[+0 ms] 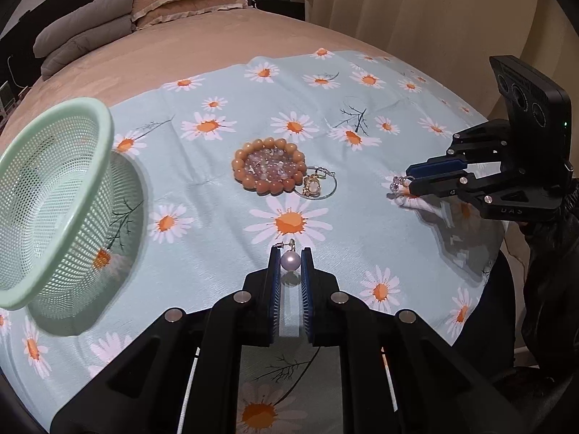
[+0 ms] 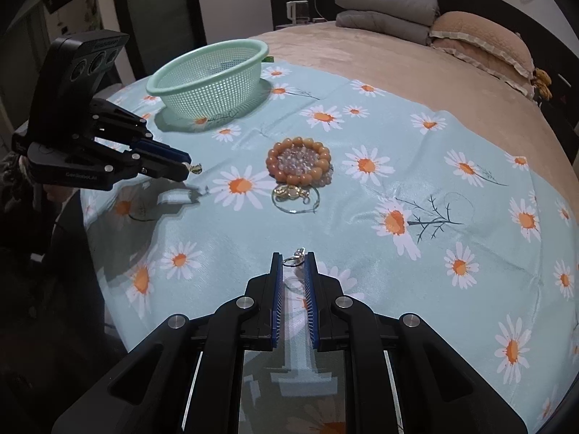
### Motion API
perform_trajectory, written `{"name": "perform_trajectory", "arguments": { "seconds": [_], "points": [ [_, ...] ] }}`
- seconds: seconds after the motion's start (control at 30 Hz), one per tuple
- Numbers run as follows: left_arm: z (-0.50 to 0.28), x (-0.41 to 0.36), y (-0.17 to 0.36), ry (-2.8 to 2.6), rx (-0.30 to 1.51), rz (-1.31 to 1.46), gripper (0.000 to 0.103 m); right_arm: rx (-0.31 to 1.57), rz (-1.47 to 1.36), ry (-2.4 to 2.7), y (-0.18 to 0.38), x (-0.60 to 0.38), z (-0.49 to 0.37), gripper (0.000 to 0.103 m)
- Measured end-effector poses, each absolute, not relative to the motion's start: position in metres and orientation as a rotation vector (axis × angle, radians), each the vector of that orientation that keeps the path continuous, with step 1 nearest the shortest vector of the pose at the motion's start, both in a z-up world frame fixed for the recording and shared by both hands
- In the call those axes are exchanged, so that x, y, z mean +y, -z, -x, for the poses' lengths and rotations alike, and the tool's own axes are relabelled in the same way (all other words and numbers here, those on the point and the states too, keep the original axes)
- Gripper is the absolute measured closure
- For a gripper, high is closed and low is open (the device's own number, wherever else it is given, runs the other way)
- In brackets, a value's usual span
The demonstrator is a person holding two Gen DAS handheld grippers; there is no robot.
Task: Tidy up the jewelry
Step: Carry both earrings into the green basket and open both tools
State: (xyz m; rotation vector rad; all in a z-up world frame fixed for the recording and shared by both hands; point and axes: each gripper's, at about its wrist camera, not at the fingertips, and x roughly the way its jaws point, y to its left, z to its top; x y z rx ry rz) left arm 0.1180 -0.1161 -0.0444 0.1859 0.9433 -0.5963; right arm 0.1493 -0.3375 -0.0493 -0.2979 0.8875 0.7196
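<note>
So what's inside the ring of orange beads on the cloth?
The orange bead bracelet encircles a heap of pale, clear and pinkish beads, probably another bracelet. They cover the cloth beneath, so anything under the heap is hidden.

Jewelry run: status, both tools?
Left tool shut on pearl earring. Right tool shut on ring. Bead bracelets still on cloth. Basket to the left, path clear.
</note>
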Motion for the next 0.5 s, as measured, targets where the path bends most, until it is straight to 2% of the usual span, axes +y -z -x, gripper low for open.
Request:
{"name": "perform_trajectory", "arguments": {
  "seconds": [0.17, 0.5],
  "points": [
    [-0.115, -0.093, 0.026, 0.616, 0.892, -0.13, 0.091, 0.86, 0.343, -0.73, 0.028, -0.322, -0.148, 0.092],
    [-0.122, -0.056, -0.007, 0.548, 0.827, -0.197, 0.091, 0.793, 0.447, -0.821, -0.013, -0.252, -0.157, 0.092]
  ]
}}
